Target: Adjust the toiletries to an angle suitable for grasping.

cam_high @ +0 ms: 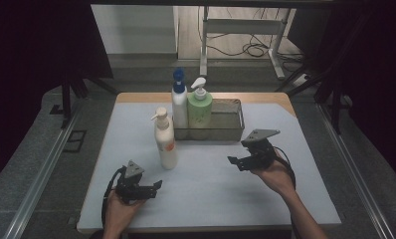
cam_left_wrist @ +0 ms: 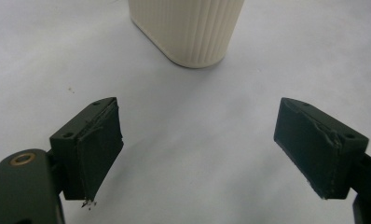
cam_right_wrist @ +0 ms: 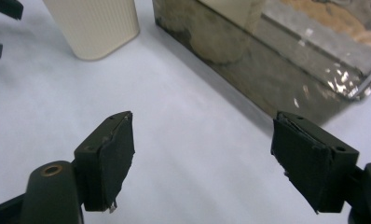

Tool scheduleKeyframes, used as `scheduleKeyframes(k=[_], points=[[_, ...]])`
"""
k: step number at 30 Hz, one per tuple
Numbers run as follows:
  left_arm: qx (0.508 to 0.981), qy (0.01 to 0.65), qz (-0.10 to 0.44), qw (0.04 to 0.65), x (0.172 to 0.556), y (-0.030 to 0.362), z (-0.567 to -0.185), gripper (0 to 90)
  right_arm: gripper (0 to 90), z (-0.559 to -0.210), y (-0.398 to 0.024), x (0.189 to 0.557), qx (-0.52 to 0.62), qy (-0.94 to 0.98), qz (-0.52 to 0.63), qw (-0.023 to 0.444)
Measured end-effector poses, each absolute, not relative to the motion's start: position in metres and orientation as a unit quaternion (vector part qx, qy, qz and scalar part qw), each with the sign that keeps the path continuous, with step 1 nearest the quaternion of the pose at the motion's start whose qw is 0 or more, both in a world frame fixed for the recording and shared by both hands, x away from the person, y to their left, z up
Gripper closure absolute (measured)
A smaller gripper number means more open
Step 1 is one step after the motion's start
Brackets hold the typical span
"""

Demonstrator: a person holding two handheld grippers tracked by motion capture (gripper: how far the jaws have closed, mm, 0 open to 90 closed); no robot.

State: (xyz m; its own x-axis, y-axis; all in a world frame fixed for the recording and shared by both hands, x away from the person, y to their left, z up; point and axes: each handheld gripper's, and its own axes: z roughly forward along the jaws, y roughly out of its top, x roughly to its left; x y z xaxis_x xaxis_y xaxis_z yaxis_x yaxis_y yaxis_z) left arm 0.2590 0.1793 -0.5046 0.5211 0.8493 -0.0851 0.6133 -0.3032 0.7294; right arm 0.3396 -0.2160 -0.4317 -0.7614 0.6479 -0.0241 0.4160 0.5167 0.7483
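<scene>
Left gripper (cam_left_wrist: 197, 154): jaws apart, empty, facing cream bottle (cam_high: 165, 141).
Right gripper (cam_right_wrist: 202, 158): jaws apart, empty, near tray (cam_high: 238, 130).

My left gripper (cam_high: 157, 186) and right gripper (cam_high: 232, 160): black bodies, grey three-cornered top plates, trailing black cables. Pads (cam_left_wrist: 99, 154) dark, frayed; brass screw at eight o'clock. Forearms unsleeved.

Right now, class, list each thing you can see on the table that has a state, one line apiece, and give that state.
Cream pump bottle: upright on the table, outside the tray, ungripped.
White bottle with blue cap: upright in the tray, cap on.
Green pump bottle: upright in the tray.
Metal tray: right part unfilled.
Left gripper: open, holding nothing.
Right gripper: open, holding nothing.
</scene>
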Motion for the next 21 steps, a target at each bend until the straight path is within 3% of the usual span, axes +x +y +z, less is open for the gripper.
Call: scheduleKeyframes(k=[14, 21], points=[[0.797, 0.455, 0.172, 0.357, 0.262, 0.175, -0.503, 20.5, 12.7, -0.478, -0.252, 0.306, 0.355, 0.853, 0.352, 0.148], [0.794, 0.454, 0.168, 0.368, 0.264, 0.177, -0.501, 25.8, 2.7, -0.502, -0.263, 0.3, 0.377, 0.852, 0.335, 0.143]])
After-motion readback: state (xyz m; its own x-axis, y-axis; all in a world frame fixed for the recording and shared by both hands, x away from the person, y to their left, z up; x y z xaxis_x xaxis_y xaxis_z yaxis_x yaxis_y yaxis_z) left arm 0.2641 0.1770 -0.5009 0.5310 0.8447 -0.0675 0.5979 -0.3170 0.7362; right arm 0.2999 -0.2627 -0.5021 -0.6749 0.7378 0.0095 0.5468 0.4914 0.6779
